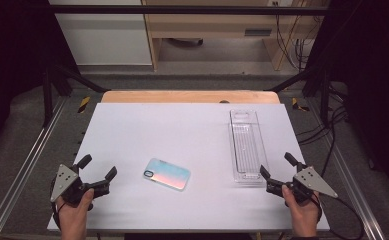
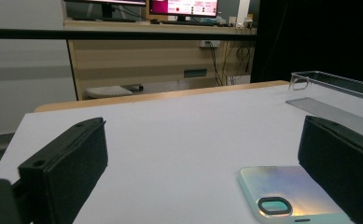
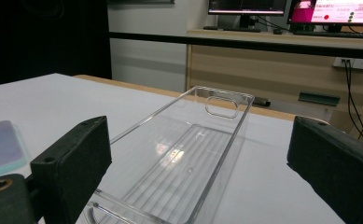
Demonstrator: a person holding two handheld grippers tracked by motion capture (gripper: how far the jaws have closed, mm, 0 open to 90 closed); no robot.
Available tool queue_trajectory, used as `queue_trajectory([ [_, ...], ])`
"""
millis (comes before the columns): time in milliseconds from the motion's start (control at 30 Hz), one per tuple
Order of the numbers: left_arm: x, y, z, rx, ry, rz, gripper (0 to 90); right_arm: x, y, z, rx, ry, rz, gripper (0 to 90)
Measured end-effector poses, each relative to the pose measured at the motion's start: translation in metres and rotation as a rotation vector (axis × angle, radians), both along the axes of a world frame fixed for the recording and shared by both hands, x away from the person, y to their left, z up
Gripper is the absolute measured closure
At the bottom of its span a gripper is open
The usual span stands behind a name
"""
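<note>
Desk: flat white rectangular desk [image 1: 182,130] with a matt top; a strip of pale wooden edge [image 1: 189,96] shows along its far side.
Phone case: iridescent pink-and-blue rectangular phone case [image 1: 166,173] lies flat on the desk, near the front and slightly left of centre, turned at a slant; its dark oval camera cut-out [image 2: 275,206] sits at the corner towards the left gripper.
Tray: long clear plastic tray [image 1: 246,145] with a ribbed floor and a slot handle at each end lies lengthwise on the right part of the desk, well apart from the phone case.
Left gripper: black two-finger left gripper [image 1: 98,172] is held in the person's left hand [image 1: 74,210] at the front left corner; its fingers [image 2: 67,168] are spread wide with nothing between them, apart from the phone case, which lies just ahead.
Right gripper: black two-finger right gripper [image 1: 277,166] is held in the person's right hand [image 1: 302,210] at the front right; its fingers [image 3: 74,161] are released and spread, and the near end of the tray lies just in front of them, untouched.
Frame: dark metal bars [image 1: 47,95] and aluminium rails [image 1: 22,170] surround the desk.
Floor: grey floor [image 1: 197,65] runs behind the desk.
Room: light wooden cabinet [image 1: 212,25] stands beyond, beside a white panel [image 1: 99,35]; black cables [image 1: 292,35] hang at the right.
Screens: lit monitors [image 3: 331,11] stand on the cabinet top.
</note>
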State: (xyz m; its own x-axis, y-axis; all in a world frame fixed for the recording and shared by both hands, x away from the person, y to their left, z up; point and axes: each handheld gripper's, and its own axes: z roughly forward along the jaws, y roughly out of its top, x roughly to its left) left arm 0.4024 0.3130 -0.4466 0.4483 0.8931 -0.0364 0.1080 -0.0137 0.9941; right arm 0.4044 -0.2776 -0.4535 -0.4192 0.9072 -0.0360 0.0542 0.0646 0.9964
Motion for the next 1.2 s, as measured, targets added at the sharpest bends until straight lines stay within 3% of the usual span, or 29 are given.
queue_trajectory([
  [533,0.002,-0.011,-0.002,0.023,0.060,0.021,3.1,-0.001,-0.001,-0.002,-0.029,0.006,-0.031,4.8],
  [1033,0.018,-0.044,-0.006,0.081,0.119,-0.067,8.8,-0.001,0.000,-0.002,-0.042,0.012,-0.034,4.5],
  [1200,0.027,-0.053,-0.002,0.105,0.117,-0.083,9.7,-0.002,-0.001,-0.002,-0.040,0.009,-0.036,4.5],
])
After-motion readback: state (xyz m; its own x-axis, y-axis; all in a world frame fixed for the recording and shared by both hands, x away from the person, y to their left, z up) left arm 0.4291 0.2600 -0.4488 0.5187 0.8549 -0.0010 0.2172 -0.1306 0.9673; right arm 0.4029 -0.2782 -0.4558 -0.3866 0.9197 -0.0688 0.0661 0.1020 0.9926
